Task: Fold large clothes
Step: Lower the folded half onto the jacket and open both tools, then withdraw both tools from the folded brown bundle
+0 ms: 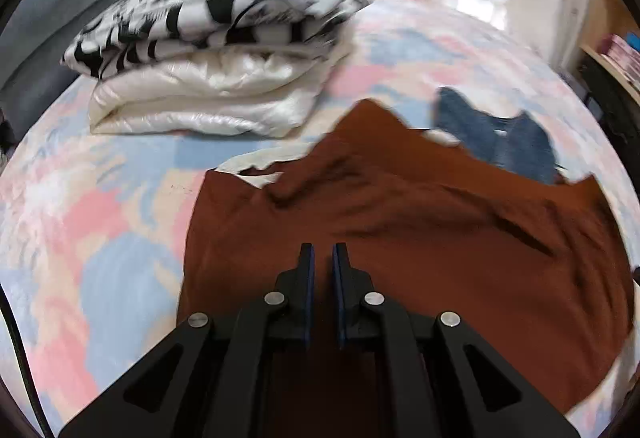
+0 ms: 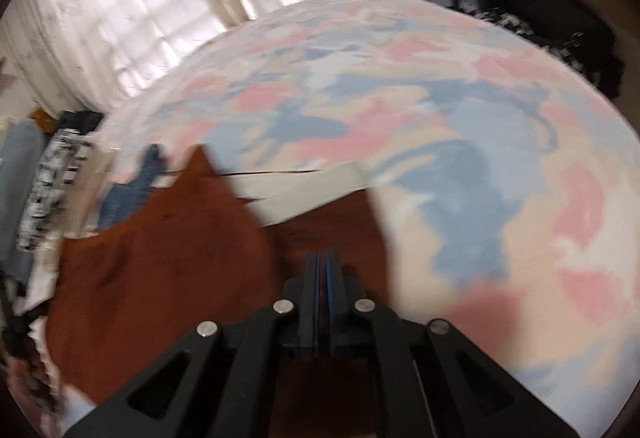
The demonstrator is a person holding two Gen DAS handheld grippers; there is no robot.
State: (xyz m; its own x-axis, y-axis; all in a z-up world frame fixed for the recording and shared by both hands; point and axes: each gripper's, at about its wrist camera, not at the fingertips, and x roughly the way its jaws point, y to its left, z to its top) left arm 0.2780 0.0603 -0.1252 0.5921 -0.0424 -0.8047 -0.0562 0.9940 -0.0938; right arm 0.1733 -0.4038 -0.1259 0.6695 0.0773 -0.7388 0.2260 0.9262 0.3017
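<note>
- across the bed's pastel patchwork sheet (image 1: 100, 222), a rust-brown garment (image 1: 420, 238) lies spread and rumpled, filling the lower middle and right of the left wrist view.
- the left gripper (image 1: 323, 250) hovers over the near part of this brown garment; its jaws stand a narrow slit apart, blue pads facing each other, and no cloth shows between them.
- a white edge of fabric (image 1: 260, 162) peeks out from under the brown garment's far left side.
- just beyond the brown garment, to the right, lies a blue denim piece (image 1: 496, 138), partly overlapped by the brown cloth.
- farther back on the left, a folded stack sits on the sheet: a black-and-white patterned garment (image 1: 216, 2) on top of a shiny cream padded one (image 1: 200, 94).
- a grey-blue cushion (image 1: 52, 10) rests behind the stack, at the bed's left edge.
- the right gripper (image 2: 323, 258) has its jaws pressed nearly together over the brown garment (image 2: 160, 270); motion blur makes it impossible to tell whether cloth is pinched between the pads.
- from the right wrist view, the brown garment lies left of and under the fingers, with a white band of cloth (image 2: 304, 190) along its far edge and the sheet (image 2: 480, 158) open to the right.
- pale curtains (image 2: 120, 10) hang over a bright window behind the bed.
</note>
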